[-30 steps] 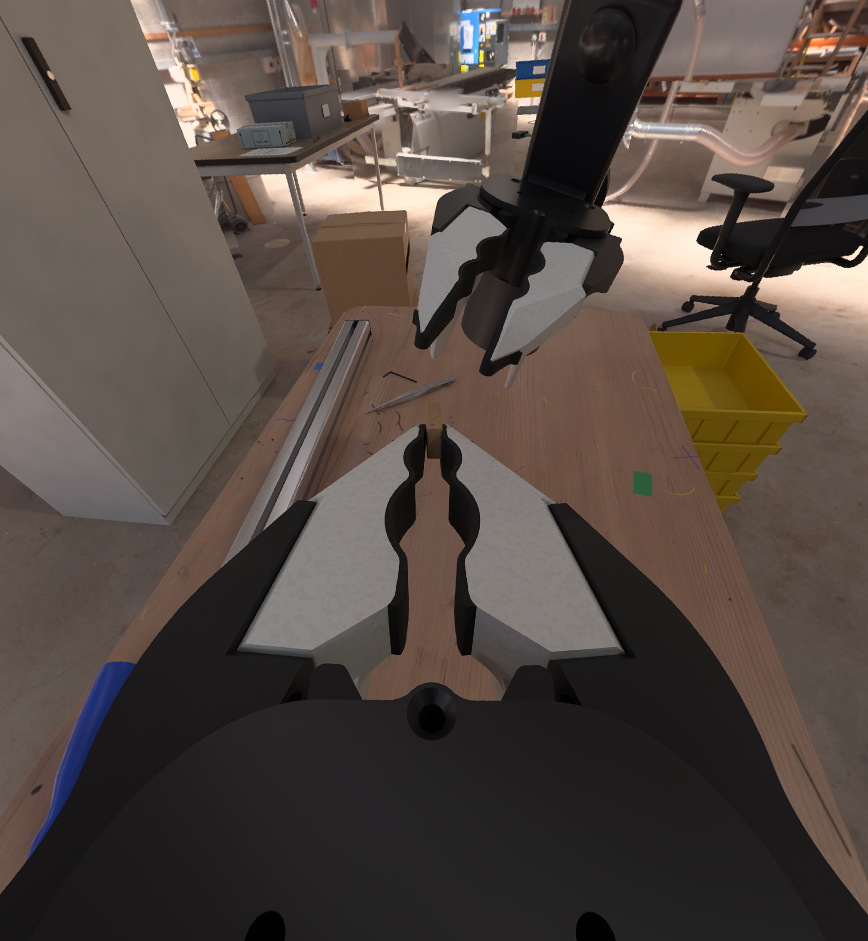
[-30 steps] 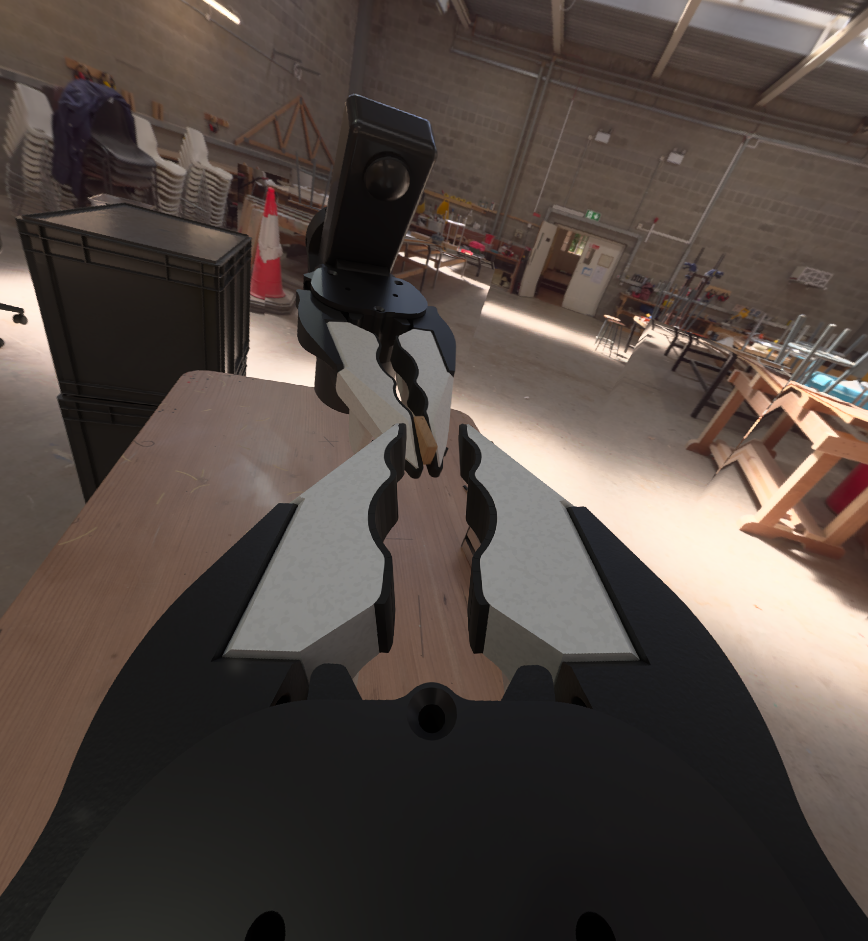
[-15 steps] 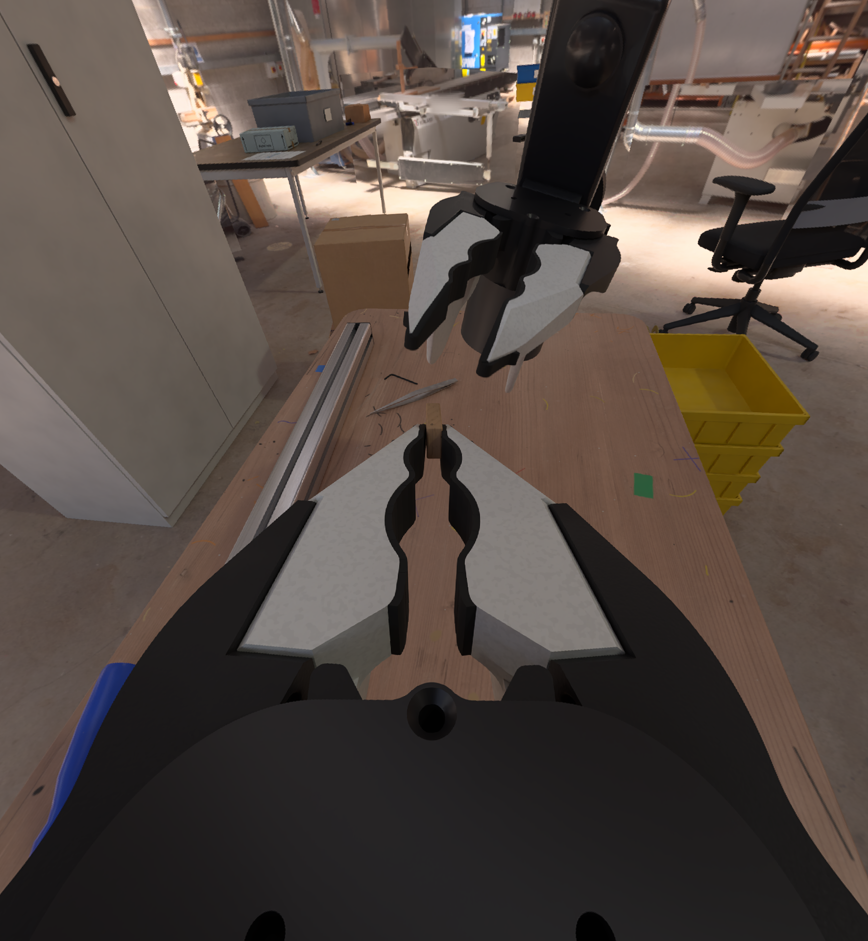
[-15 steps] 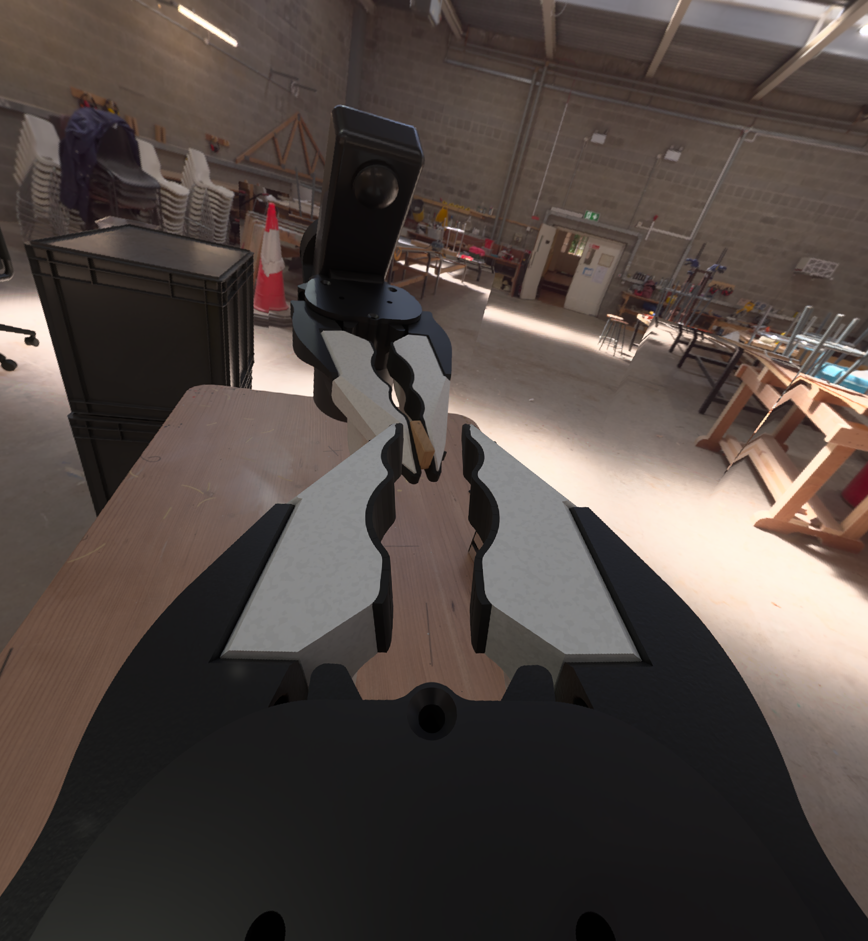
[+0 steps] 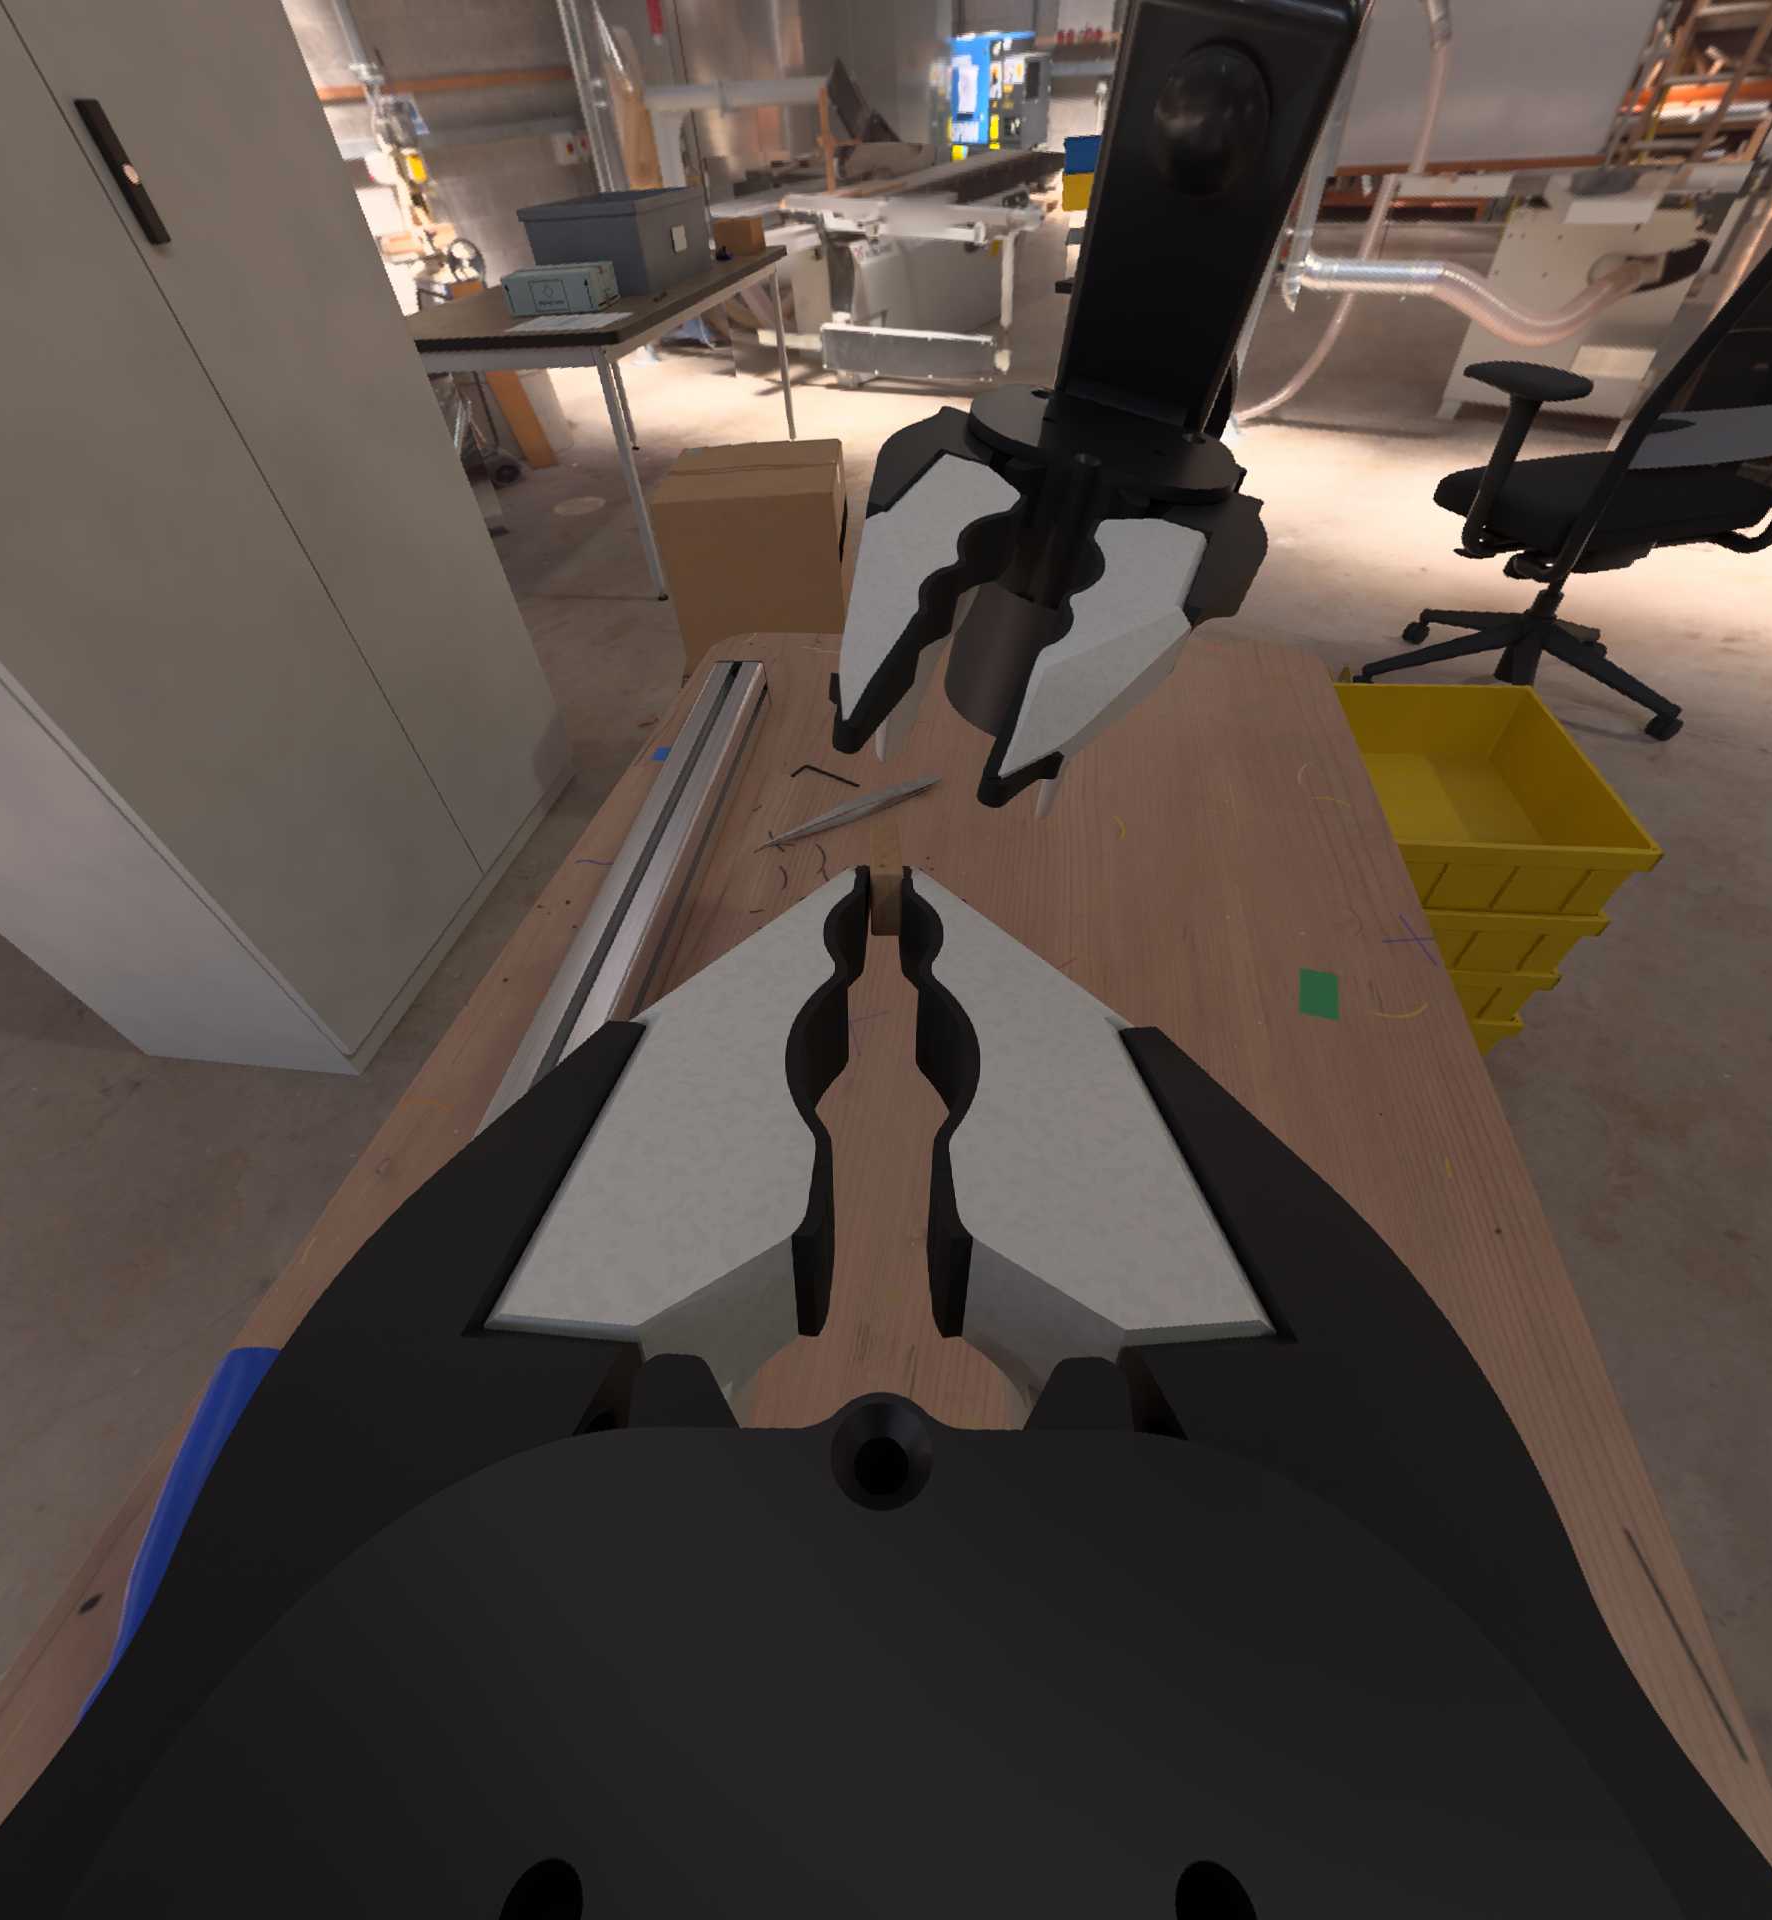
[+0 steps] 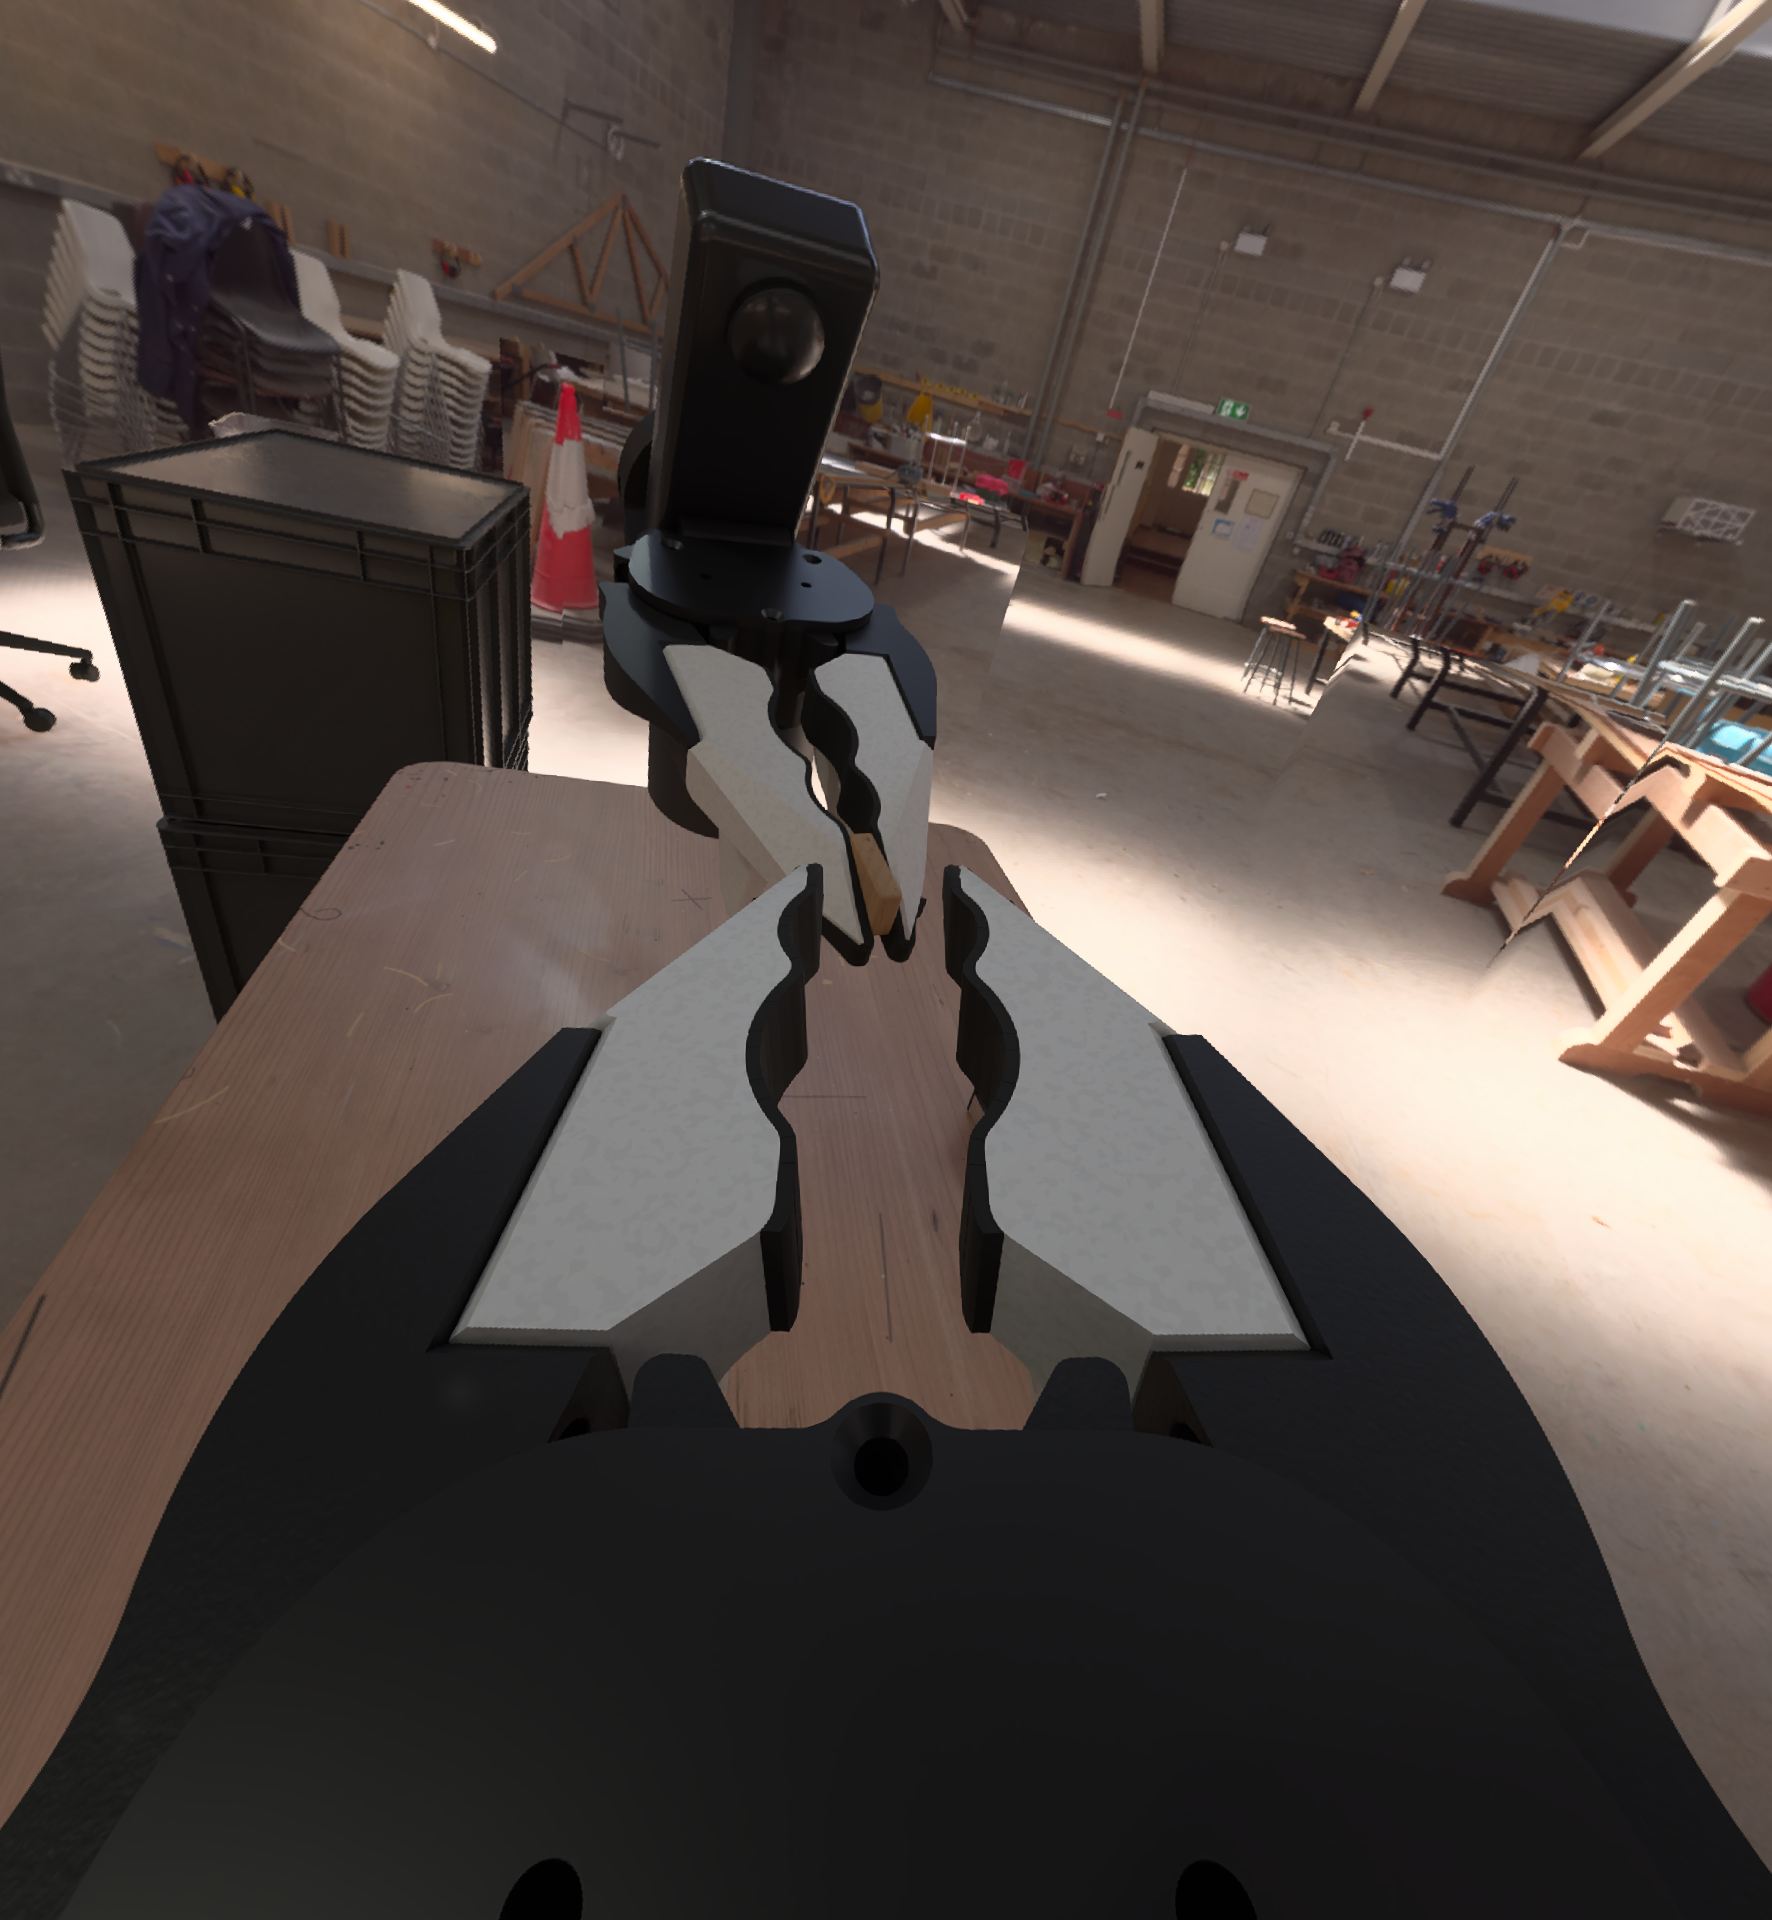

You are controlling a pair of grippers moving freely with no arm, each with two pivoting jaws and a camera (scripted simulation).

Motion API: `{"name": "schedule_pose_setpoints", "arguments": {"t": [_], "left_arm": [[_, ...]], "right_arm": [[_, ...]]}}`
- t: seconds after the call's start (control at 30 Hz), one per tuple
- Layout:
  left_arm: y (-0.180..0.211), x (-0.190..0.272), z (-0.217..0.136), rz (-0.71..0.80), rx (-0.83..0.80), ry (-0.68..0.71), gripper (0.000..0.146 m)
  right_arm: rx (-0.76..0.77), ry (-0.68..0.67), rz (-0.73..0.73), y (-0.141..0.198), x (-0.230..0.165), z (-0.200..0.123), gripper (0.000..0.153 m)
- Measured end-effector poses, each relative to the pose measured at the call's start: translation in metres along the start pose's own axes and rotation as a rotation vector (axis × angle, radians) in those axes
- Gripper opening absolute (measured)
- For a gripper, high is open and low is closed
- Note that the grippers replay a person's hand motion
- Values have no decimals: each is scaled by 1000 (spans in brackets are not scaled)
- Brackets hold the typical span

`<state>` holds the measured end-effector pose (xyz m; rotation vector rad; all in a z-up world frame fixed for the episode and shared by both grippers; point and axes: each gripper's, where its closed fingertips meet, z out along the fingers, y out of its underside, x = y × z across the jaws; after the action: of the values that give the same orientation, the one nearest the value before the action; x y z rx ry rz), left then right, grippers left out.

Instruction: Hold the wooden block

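Fingertips of the left gripper [image 5: 884, 883] pinch the block [image 5: 884, 896], a small upright sliver of pale wood clamped at the very tips and, judging by the right wrist view, raised a little off the bench [image 5: 1225, 1039]. Seen from the right wrist view, the block [image 6: 878, 891] pokes out between the same closed tips of the left gripper [image 6: 874, 930]. Beyond the block, the right gripper [image 5: 949, 769] hangs above the bench with its jaws apart and nothing between them; a second ago it sat slightly nearer the block, and it has since lifted and eased back, while the left gripper's clamp has not altered. That suggests the hold is secured and the right gripper is standing clear, with the task seemingly at the point of simply keeping the grasp steady. Just past the block lie tweezers [image 5: 851, 812] and a small black hex key [image 5: 822, 774]; to the block's left runs a metal rail [image 5: 643, 883], and to its right, off the bench edge, sits a yellow bin [image 5: 1484, 800].
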<state>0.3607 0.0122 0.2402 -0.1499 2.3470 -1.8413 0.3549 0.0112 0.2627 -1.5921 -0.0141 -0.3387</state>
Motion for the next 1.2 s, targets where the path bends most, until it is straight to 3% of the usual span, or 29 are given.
{"name": "schedule_pose_setpoints", "arguments": {"t": [0.17, 0.33, 0.6, 0.8, 0.97, 1.2], "left_arm": [[0, -2, -2, -8, 6, -2, 4], [1, 0, 2, -1, -4, 1, 4], [0, -2, -1, -8, 6, -4, 4], [1, -1, 0, 0, -1, -4, 4], [0, -3, -2, -8, 9, -7, 4], [1, -1, 0, -1, -1, -2, 4]], "right_arm": [[17, -3, 11, -3, 1, -6, 17], [0, 7, 4, 1, 1, 2, 23], [22, 9, 5, -3, 2, -5, 18], [-7, 1, -8, 3, 0, 2, 24], [14, 6, 1, -1, 2, -5, 17], [8, 2, -8, 0, 0, 1, 22]]}}
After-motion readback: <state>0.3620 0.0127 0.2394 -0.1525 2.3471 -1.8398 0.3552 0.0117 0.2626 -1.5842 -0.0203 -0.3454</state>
